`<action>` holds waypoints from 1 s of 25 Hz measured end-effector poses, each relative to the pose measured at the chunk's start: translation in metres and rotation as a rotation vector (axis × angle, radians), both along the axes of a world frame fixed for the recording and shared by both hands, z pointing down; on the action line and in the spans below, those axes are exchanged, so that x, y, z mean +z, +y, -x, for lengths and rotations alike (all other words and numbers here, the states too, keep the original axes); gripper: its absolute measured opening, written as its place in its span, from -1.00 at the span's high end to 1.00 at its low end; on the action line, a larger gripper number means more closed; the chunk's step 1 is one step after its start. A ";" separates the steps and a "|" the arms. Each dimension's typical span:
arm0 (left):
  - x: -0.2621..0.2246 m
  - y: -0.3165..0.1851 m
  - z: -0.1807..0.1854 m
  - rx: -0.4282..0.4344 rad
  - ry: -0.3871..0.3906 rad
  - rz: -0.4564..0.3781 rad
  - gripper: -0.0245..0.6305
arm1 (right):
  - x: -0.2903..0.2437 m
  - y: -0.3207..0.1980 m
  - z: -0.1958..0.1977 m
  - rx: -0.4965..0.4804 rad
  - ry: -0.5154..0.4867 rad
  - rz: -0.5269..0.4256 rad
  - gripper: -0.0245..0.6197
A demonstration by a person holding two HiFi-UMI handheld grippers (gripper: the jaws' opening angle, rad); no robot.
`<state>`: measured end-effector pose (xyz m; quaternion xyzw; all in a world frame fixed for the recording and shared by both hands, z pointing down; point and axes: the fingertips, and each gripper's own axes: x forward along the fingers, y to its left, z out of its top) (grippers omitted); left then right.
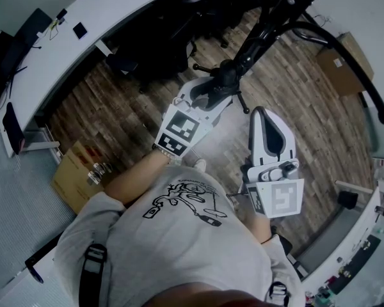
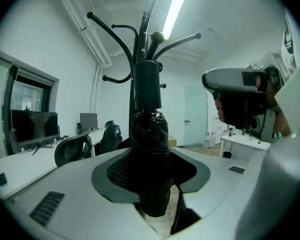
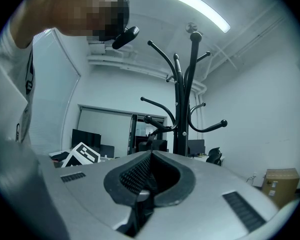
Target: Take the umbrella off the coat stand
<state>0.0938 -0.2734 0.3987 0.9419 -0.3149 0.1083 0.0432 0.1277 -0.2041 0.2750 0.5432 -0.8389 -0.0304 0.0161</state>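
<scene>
A folded black umbrella [image 2: 149, 144] stands upright between the jaws of my left gripper [image 2: 152, 170], and the dark pads press on its bunched fabric from both sides. Its smooth black handle [image 2: 147, 84] rises above the jaws, in front of the black coat stand [image 2: 140, 31] with its curved hooks. In the head view the left gripper [image 1: 211, 93] reaches forward to the umbrella [image 1: 227, 75] beside the stand's pole [image 1: 275, 24]. My right gripper [image 1: 261, 115] is held lower right, apart from both. Its jaws [image 3: 149, 171] meet with nothing between them, and the coat stand [image 3: 184, 109] rises beyond them.
A long white curved desk [image 1: 83, 43] with black office chairs [image 1: 147, 50] runs along the left. Cardboard boxes sit on the floor at the left [image 1: 77, 171] and the far right [image 1: 342, 66]. Another stand hook [image 1: 371, 91] arches over the wooden floor at the right.
</scene>
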 end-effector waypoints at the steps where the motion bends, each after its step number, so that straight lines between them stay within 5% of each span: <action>1: -0.001 0.002 0.000 0.001 0.002 -0.003 0.27 | 0.000 0.000 0.001 -0.001 0.001 -0.001 0.90; 25: -0.031 0.041 0.017 0.017 0.034 -0.059 0.27 | -0.007 0.015 0.014 -0.006 -0.001 -0.016 0.90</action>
